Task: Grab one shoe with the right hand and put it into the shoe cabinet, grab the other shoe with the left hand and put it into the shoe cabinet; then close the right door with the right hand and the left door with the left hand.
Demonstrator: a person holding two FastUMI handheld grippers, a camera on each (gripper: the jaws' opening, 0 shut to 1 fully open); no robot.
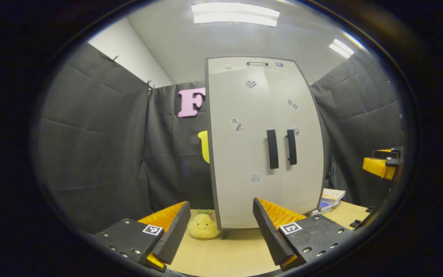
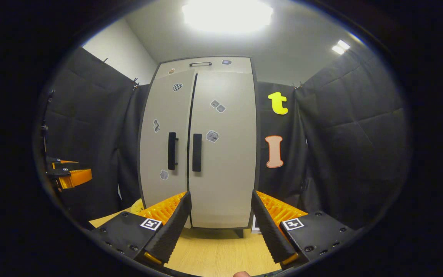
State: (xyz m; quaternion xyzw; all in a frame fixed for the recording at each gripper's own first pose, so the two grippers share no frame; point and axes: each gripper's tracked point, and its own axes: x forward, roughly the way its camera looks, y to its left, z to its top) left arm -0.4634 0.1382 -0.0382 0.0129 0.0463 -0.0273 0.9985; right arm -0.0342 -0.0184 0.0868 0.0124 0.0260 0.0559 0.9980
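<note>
The pale grey shoe cabinet point(image 1: 244, 154) stands upright on the wooden table, both doors closed, with two black vertical handles point(image 1: 272, 149) side by side at the middle seam. In the right gripper view the cabinet point(image 2: 221, 115) faces me squarely, with a thin dark seam between the doors and the handles point(image 2: 197, 152) at mid height. My left gripper point(image 1: 221, 204) is open and holds nothing, a short way in front of the cabinet's lower left part. My right gripper point(image 2: 220, 194) is open too, in front of the right door's lower part.
A yellow plush toy point(image 1: 203, 226) lies on the table point(image 1: 225, 254) by the cabinet's left foot. Books point(image 1: 331, 198) are stacked at its right side. The right gripper point(image 1: 381, 165) hangs at the far right; the left gripper point(image 2: 67, 175) shows at the far left. Black cloth walls surround the booth.
</note>
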